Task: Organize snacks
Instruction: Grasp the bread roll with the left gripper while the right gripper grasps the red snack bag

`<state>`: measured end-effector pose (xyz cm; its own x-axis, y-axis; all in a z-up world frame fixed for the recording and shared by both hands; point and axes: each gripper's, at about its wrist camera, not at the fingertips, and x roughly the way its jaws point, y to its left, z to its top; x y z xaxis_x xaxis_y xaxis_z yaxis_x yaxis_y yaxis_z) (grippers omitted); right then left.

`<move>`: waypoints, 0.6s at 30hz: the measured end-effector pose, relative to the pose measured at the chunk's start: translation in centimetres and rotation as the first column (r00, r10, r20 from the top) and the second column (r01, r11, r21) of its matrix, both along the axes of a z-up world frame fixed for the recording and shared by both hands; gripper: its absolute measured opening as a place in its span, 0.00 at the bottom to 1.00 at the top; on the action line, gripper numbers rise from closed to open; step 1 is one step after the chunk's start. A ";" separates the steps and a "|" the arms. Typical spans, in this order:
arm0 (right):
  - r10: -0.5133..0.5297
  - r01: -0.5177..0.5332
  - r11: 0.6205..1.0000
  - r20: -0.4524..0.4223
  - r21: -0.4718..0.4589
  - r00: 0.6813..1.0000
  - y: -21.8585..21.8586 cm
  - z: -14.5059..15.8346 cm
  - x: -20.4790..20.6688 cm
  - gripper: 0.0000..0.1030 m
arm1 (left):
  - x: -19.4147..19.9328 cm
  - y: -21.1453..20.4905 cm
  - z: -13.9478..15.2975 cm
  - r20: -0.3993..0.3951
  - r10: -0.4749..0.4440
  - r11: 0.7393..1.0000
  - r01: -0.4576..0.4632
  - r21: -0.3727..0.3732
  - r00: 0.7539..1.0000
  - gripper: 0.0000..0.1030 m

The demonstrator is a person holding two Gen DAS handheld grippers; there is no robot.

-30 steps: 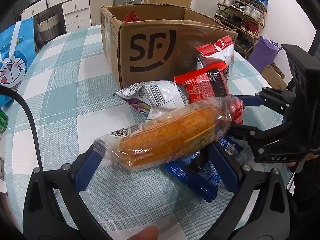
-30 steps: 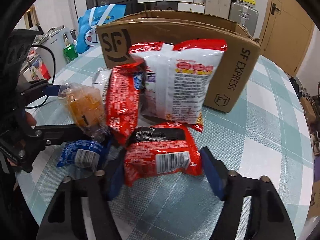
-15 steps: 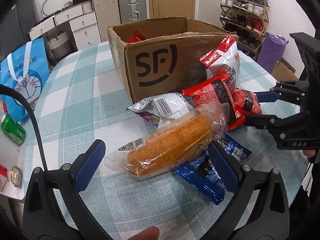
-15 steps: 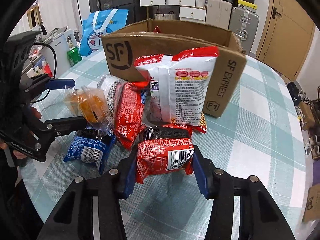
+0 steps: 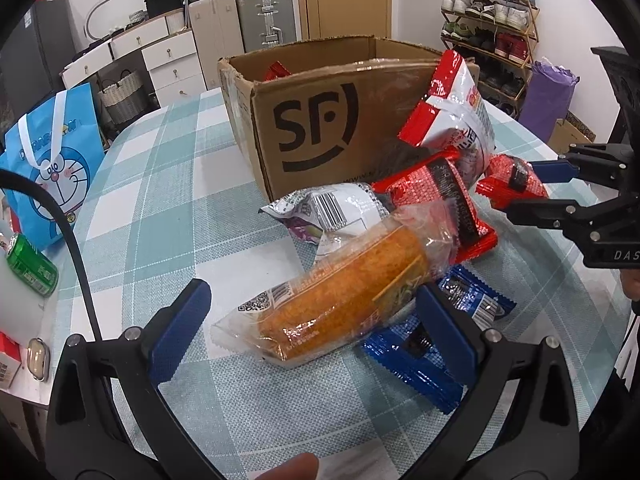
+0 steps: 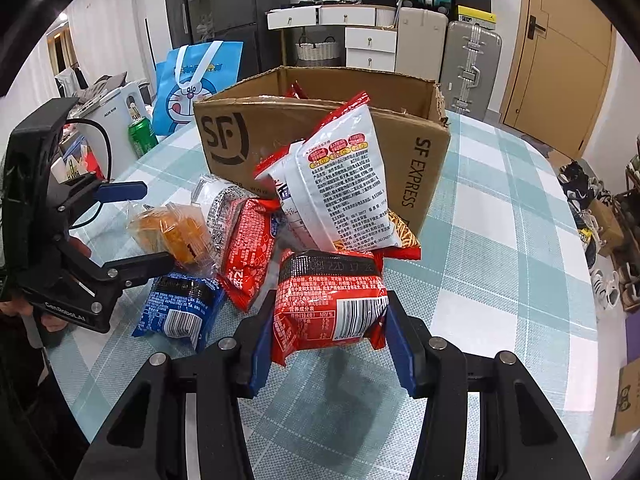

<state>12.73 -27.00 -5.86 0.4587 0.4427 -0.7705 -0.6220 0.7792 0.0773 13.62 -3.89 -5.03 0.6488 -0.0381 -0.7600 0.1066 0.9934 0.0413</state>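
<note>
Clamped between the right gripper's blue fingers, the red foil snack packet is held just off the checked surface; the open brown cardboard box lies straight ahead, beyond the pile. The left gripper's fingers stand apart around the clear-wrapped orange bread roll, lying crosswise, seemingly ungripped.

Pale teal and white checks across the counter. Plain brown on the cardboard box, black logo printed on its face. Clear wrap over an orange breaded roll. Glossy red with a black band and white barcode on the snack packet. White with red trim on the tall noodle bag. Blue foil on the flat packet. White, perhaps with some purple, on the crumpled packet. Blue pads on black fingers. Sky-blue cartoon-cat print on the gift bag. Green on the drink can.
</note>
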 end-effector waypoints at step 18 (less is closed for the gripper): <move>0.003 -0.003 1.000 -0.002 -0.002 1.000 0.1 -0.2 0.0 0.49 | 0.0 -0.8 -0.3 0.014 -0.076 0.996 0.076 -0.049 0.997 0.66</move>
